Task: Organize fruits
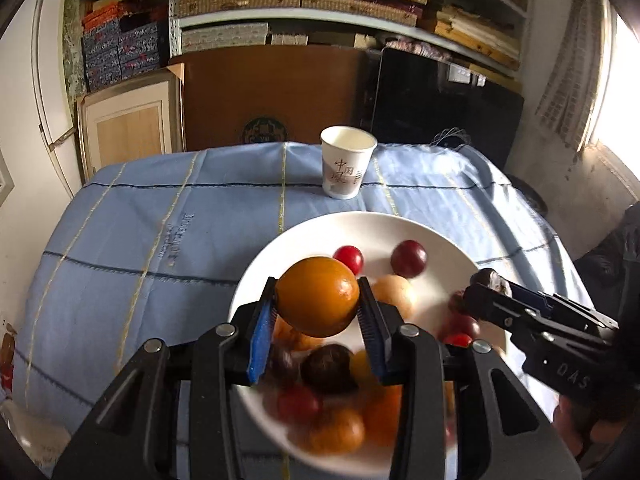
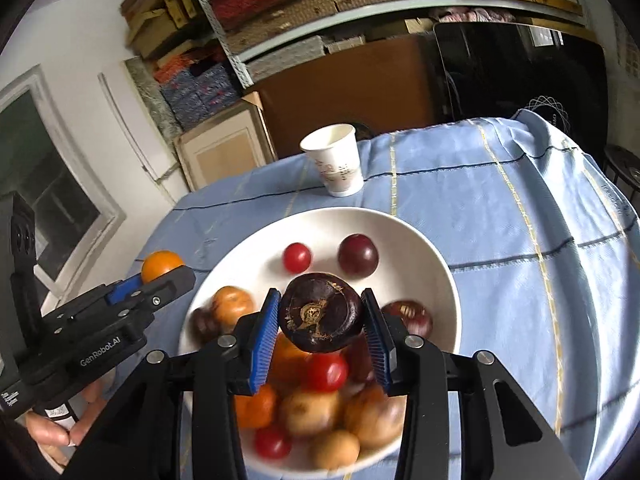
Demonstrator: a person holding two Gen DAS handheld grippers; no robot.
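An orange fruit is clamped between the pads of the left gripper, and a dark water chestnut between those of the right gripper, both above the white bowl. Either round fruit could slip from so shallow a pinch and knock others out. The heaped fruits beneath are blurred and partly hidden.

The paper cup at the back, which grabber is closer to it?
Hard to say. The left gripper holds an orange and the right gripper holds a dark fruit; both hang over the plate, about equally short of the cup.
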